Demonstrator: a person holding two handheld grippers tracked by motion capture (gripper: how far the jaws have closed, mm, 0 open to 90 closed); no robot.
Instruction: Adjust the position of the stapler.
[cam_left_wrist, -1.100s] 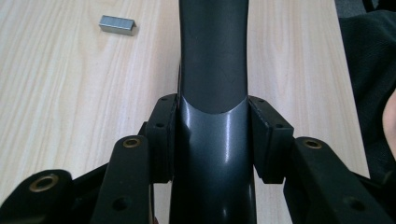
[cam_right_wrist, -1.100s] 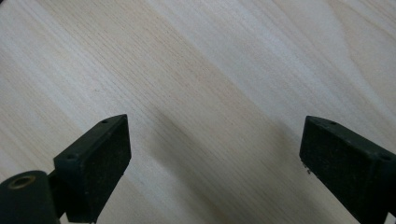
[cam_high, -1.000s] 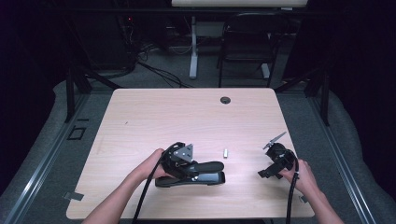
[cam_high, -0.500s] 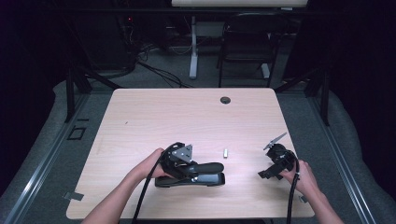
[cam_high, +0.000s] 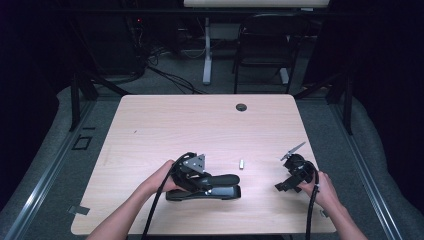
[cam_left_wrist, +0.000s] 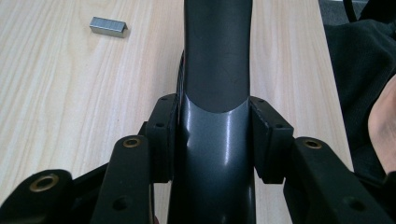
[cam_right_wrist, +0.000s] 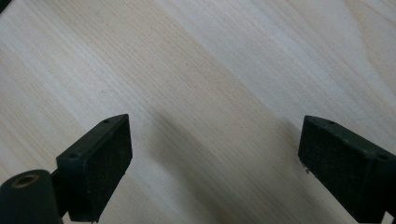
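Observation:
A black and dark grey stapler (cam_high: 220, 186) lies on the wooden table (cam_high: 200, 125) near its front edge, pointing right. My left gripper (cam_high: 200, 181) is shut on the stapler's rear part. In the left gripper view the two pads (cam_left_wrist: 164, 135) press on both sides of the stapler (cam_left_wrist: 217, 70). A small strip of metal staples (cam_high: 241, 164) lies on the table just beyond the stapler's tip, apart from it, and this strip (cam_left_wrist: 108, 26) shows again at the upper left. My right gripper (cam_high: 281, 187) stands open at the table's front right, with bare wood between its pads (cam_right_wrist: 100, 163).
A dark round cable grommet (cam_high: 241, 107) sits near the table's far edge. Beyond the table stand a black chair (cam_high: 262, 45) and a white desk leg (cam_high: 206, 55). Black cables trail from both grippers toward the front edge.

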